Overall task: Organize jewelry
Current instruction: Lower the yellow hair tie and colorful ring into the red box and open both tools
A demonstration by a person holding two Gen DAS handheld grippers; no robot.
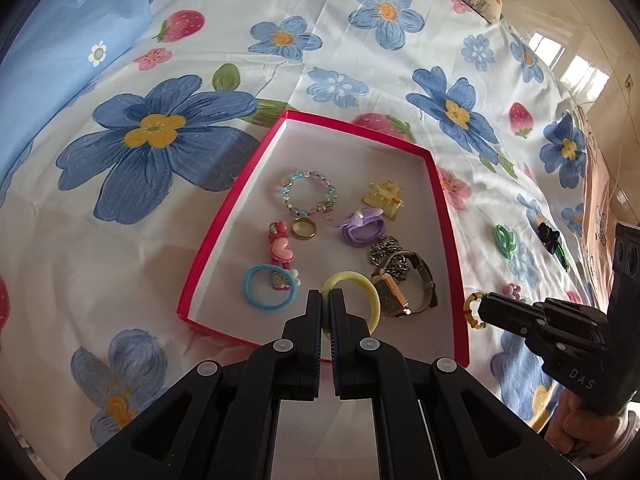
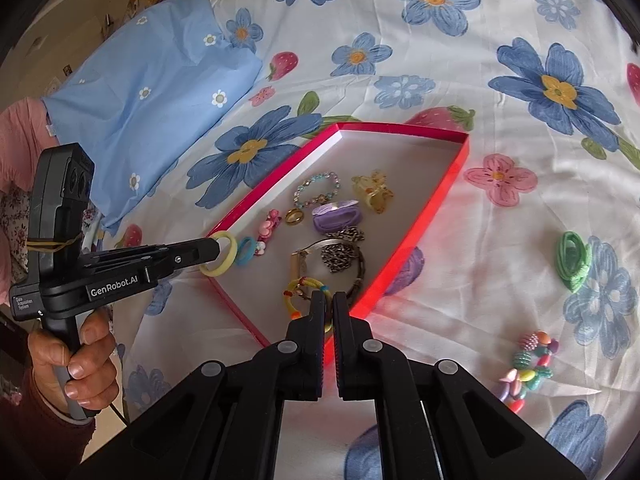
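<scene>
A person is standing at a bed spread with a flowered sheet (image 1: pixel 360 80), gripping a black tool in each hand; between the two tools a shallow red box (image 1: pixel 224 216) with a white floor is lying open on the sheet.

The left gripper (image 1: pixel 326 300) is hanging over the near end of the box, its jaws clamped together on a pale yellow hair tie (image 1: pixel 370 296); from the right wrist view the same yellow ring (image 2: pixel 224 254) is dangling from the tips above the box's left rim. The right gripper (image 2: pixel 329 304) is pinching a multicoloured hair tie (image 2: pixel 294 298), yellow with orange and blue bands, its jaws closed on the ring's edge; it is hovering over the near corner of the box, just in front of the watch (image 2: pixel 320 264).

Inside the box the pieces are lying loosely: a beaded bracelet (image 1: pixel 308 196) toward the far side; a yellow claw clip (image 1: pixel 382 196) beside it; a gold ring (image 1: pixel 304 228) just below the bracelet; a purple hair tie (image 1: pixel 362 232); a pink heart clip (image 1: pixel 280 252) touching a blue hair tie (image 1: pixel 270 288); a silver chain (image 1: pixel 390 256) draped against the watch.

Outside the box, on the sheet to its right, a green hair tie (image 2: pixel 574 262) is lying on its own; nearer, a bright beaded bracelet (image 2: pixel 528 368) is sitting well apart from the box; a blue pillow (image 2: pixel 152 100) is resting at the far left.
</scene>
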